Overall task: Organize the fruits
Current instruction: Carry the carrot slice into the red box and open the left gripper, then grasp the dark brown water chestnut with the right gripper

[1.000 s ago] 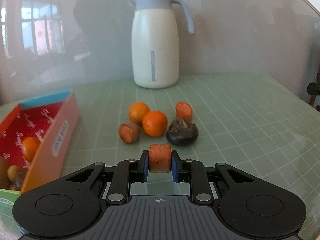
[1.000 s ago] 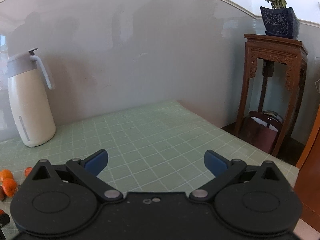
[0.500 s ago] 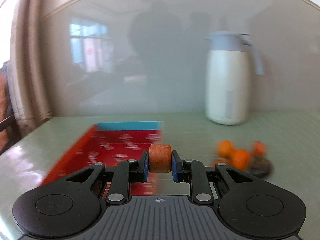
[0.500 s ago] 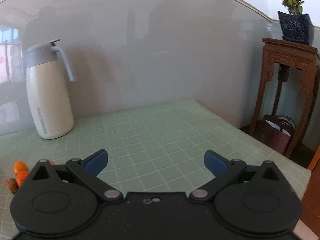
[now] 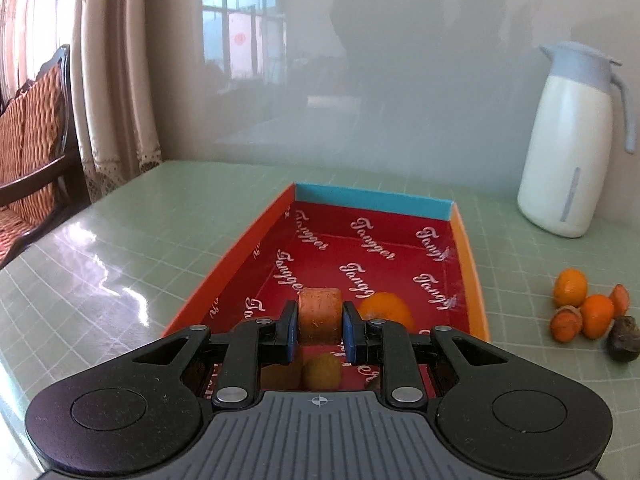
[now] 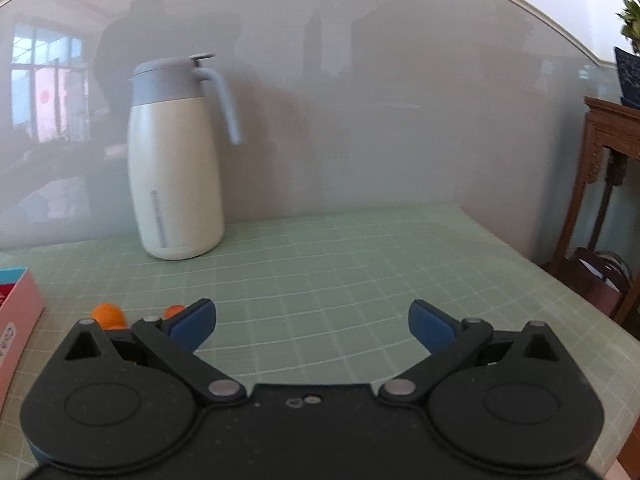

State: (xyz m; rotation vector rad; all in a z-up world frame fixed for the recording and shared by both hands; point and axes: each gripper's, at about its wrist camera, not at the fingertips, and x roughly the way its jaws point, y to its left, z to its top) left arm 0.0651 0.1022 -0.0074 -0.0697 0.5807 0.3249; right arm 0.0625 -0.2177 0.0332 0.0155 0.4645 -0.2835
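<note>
My left gripper [image 5: 320, 330] is shut on an orange carrot chunk [image 5: 320, 316] and hangs over the near end of a long box [image 5: 474, 280] with a red printed lining. Inside the box lie an orange [image 5: 386, 308] and a yellowish fruit [image 5: 322, 372] just below the fingers. To the right of the box, on the table, a small heap holds two oranges [image 5: 570, 288], two carrot pieces [image 5: 566, 324] and a dark round fruit [image 5: 623, 344]. My right gripper [image 6: 312, 320] stands open and empty above the green table; the heap's oranges [image 6: 106, 314] peek out behind its left finger.
A tall white jug with a grey lid [image 5: 570, 148] [image 6: 176, 160] stands at the back by the glossy wall. The green gridded tablecloth [image 6: 360, 280] covers the table. A wooden chair [image 5: 36, 152] is off the left edge, a dark wooden stand [image 6: 608, 168] off the right.
My left gripper carried the carrot chunk leftwards from the fruit heap to above the box. My right gripper swung left, so the jug and heap moved toward the middle of its view; it stayed open.
</note>
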